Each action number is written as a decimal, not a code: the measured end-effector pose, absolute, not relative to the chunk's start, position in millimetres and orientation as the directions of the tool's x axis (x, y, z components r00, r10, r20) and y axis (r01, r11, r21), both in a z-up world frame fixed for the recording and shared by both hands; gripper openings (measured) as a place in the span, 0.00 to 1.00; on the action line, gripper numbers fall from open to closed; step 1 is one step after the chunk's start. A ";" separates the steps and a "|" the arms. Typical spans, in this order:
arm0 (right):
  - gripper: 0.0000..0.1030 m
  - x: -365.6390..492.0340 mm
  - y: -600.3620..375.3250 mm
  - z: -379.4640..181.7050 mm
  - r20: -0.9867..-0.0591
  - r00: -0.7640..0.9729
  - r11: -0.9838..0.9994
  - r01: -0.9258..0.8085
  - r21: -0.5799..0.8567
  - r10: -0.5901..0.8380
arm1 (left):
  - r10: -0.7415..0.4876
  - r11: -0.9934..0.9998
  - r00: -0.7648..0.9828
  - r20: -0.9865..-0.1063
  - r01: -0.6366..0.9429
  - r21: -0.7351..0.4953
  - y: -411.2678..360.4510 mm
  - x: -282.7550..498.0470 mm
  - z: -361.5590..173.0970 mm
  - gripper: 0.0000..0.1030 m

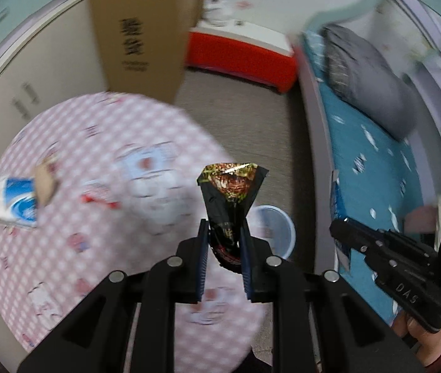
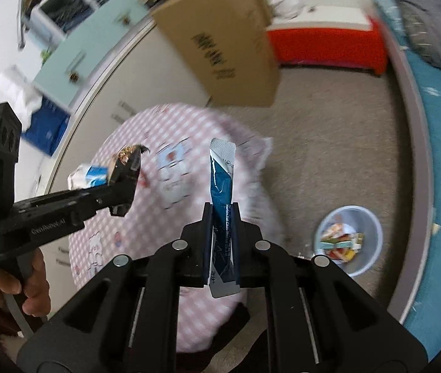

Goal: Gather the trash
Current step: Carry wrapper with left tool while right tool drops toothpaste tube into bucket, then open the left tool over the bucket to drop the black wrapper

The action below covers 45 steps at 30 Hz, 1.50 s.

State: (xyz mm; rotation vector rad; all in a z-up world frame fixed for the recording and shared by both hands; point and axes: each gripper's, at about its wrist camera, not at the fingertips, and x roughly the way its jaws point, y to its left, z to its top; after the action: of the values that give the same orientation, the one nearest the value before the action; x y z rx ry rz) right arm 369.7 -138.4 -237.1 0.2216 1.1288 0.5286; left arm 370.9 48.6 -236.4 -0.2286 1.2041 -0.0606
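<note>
My left gripper is shut on a black snack wrapper and holds it upright above the right edge of the round pink checked table. It also shows in the right wrist view at the left. My right gripper is shut on a blue and white sachet, held upright above the table. A pale blue bin with several wrappers inside stands on the floor to the right; its rim shows behind the black wrapper.
A white and blue packet and a brown card scrap lie on the table's left side. A tall cardboard box stands behind the table. A bed with a blue sheet runs along the right. A red box sits at the back.
</note>
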 end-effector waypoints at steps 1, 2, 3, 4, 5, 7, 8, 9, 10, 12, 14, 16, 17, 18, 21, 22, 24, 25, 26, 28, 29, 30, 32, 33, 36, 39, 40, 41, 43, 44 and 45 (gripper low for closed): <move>0.11 368.2 -149.7 -234.5 -0.799 0.336 0.863 -0.273 0.425 0.499 | -0.181 0.976 0.359 -0.915 -0.047 -0.212 31.1 373.5 -234.1 0.17; 0.11 365.2 -167.0 -230.4 -0.797 0.357 0.872 -0.251 0.420 0.487 | -0.194 0.976 0.359 -0.913 -0.023 -0.216 16.1 375.4 -232.0 0.17; 0.11 362.7 -181.3 -227.1 -0.797 0.373 0.880 -0.234 0.414 0.475 | -0.204 0.976 0.359 -0.911 -0.001 -0.219 2.5 376.8 -230.3 0.17; 0.11 361.2 -192.2 -225.7 -0.799 0.385 0.886 -0.219 0.408 0.463 | -0.216 0.975 0.358 -0.908 0.026 -0.222 -13.9 378.5 -228.3 0.17; 0.11 358.6 -209.3 -223.2 -0.800 0.401 0.895 -0.195 0.401 0.446 | -0.228 0.973 0.356 -0.906 0.051 -0.225 -30.6 380.2 -226.4 0.17; 0.11 354.6 -231.2 -221.1 -0.801 0.419 0.904 -0.167 0.394 0.427 | -0.246 0.969 0.354 -0.902 0.089 -0.229 -56.2 382.4 -223.9 0.17; 0.11 353.4 -239.0 -220.4 -0.802 0.425 0.907 -0.157 0.391 0.419 | -0.253 0.967 0.353 -0.901 0.108 -0.229 -67.8 383.1 -222.8 0.17; 0.11 352.2 -248.6 -219.5 -0.802 0.434 0.911 -0.145 0.387 0.410 | -0.257 0.966 0.352 -0.900 0.123 -0.228 -78.1 384.1 -221.7 0.17; 0.11 351.6 -255.5 -218.9 -0.801 0.438 0.911 -0.139 0.388 0.408 | -0.263 0.964 0.351 -0.899 0.141 -0.227 -91.1 385.1 -220.4 0.17; 0.12 354.0 -270.4 -217.2 -0.794 0.448 0.909 -0.132 0.396 0.411 | -0.272 0.960 0.346 -0.898 0.165 -0.227 -108.5 386.3 -220.1 0.17; 0.18 356.8 -278.9 -217.5 -0.790 0.455 0.908 -0.131 0.397 0.411 | -0.275 0.958 0.341 -0.899 0.182 -0.224 -122.5 388.1 -220.8 0.18; 0.31 358.1 -289.9 -218.9 -0.791 0.464 0.913 -0.121 0.390 0.399 | -0.275 0.956 0.337 -0.900 0.194 -0.219 -134.7 389.2 -220.3 0.18; 0.50 358.3 -295.4 -219.1 -0.788 0.472 0.914 -0.115 0.389 0.395 | -0.274 0.956 0.336 -0.901 0.199 -0.217 -138.5 390.1 -220.0 0.18; 0.54 358.2 -300.3 -218.8 -0.786 0.482 0.916 -0.106 0.388 0.388 | -0.274 0.955 0.335 -0.901 0.203 -0.215 -142.5 390.7 -219.7 0.18; 0.53 355.5 -315.9 -216.8 -0.774 0.496 0.910 -0.089 0.404 0.393 | -0.272 0.954 0.338 -0.901 0.215 -0.207 -152.1 392.0 -218.5 0.18; 0.53 355.0 -319.9 -215.7 -0.772 0.499 0.910 -0.086 0.406 0.392 | -0.271 0.954 0.339 -0.901 0.218 -0.205 -154.7 392.2 -217.7 0.18; 0.53 352.0 -327.2 -211.5 -0.767 0.514 0.910 -0.075 0.407 0.385 | -0.267 0.954 0.340 -0.902 0.224 -0.199 -160.8 392.8 -216.5 0.18; 0.53 350.9 -330.0 -209.5 -0.765 0.519 0.911 -0.071 0.406 0.381 | -0.266 0.954 0.340 -0.902 0.225 -0.197 -162.2 392.4 -216.5 0.18; 0.53 349.3 -332.6 -207.1 -0.762 0.527 0.913 -0.067 0.403 0.375 | -0.266 0.954 0.340 -0.902 0.227 -0.196 -164.8 392.0 -215.9 0.18; 0.54 346.8 -334.6 -204.0 -0.762 0.534 0.916 -0.061 0.397 0.366 | -0.265 0.953 0.339 -0.903 0.235 -0.192 -170.0 391.5 -215.0 0.18; 0.54 344.8 -337.4 -202.9 -0.760 0.538 0.915 -0.055 0.400 0.365 | -0.265 0.952 0.339 -0.903 0.239 -0.190 -172.9 391.7 -214.0 0.18; 0.54 344.1 -340.1 -202.4 -0.759 0.540 0.915 -0.053 0.401 0.364 | -0.265 0.951 0.339 -0.903 0.244 -0.188 -175.7 391.7 -213.1 0.18; 0.55 341.0 -343.8 -201.4 -0.758 0.544 0.916 -0.048 0.399 0.359 | -0.267 0.949 0.339 -0.902 0.255 -0.186 -180.9 391.4 -211.7 0.18; 0.55 339.7 -345.4 -201.3 -0.758 0.546 0.916 -0.044 0.398 0.356 | -0.268 0.948 0.338 -0.902 0.260 -0.184 -182.4 391.8 -211.2 0.18; 0.56 335.5 -351.6 -201.2 -0.758 0.550 0.916 -0.034 0.400 0.352 | -0.271 0.944 0.337 -0.902 0.275 -0.181 -190.3 390.8 -209.9 0.18; 0.56 330.9 -356.7 -200.3 -0.755 0.554 0.913 -0.022 0.407 0.350 | -0.274 0.941 0.336 -0.901 0.289 -0.179 -197.3 390.3 -208.5 0.18; 0.56 329.9 -358.5 -200.2 -0.755 0.556 0.913 -0.018 0.407 0.348 | -0.275 0.940 0.336 -0.901 0.293 -0.178 -199.3 390.1 -207.9 0.18; 0.56 328.7 -361.3 -199.2 -0.753 0.560 0.913 -0.012 0.409 0.345 | -0.277 0.938 0.335 -0.901 0.297 -0.178 -201.5 389.8 -207.2 0.18; 0.57 327.4 -364.2 -196.2 -0.748 0.569 0.912 -0.005 0.411 0.341 | -0.279 0.936 0.336 -0.899 0.306 -0.176 -206.2 389.5 -205.7 0.18; 0.57 326.1 -366.8 -194.2 -0.745 0.576 0.912 0.000 0.411 0.335 | -0.281 0.934 0.336 -0.899 0.311 -0.176 -208.0 389.5 -205.0 0.18; 0.57 324.7 -368.8 -192.3 -0.741 0.584 0.911 0.004 0.412 0.333 | -0.282 0.933 0.337 -0.898 0.315 -0.175 -210.3 389.5 -204.3 0.18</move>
State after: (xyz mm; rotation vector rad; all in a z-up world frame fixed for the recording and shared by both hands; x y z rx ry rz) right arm 324.7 -368.8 -192.3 0.3945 0.9332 0.1974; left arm 389.5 -210.3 -204.3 0.0321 1.1642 -0.3889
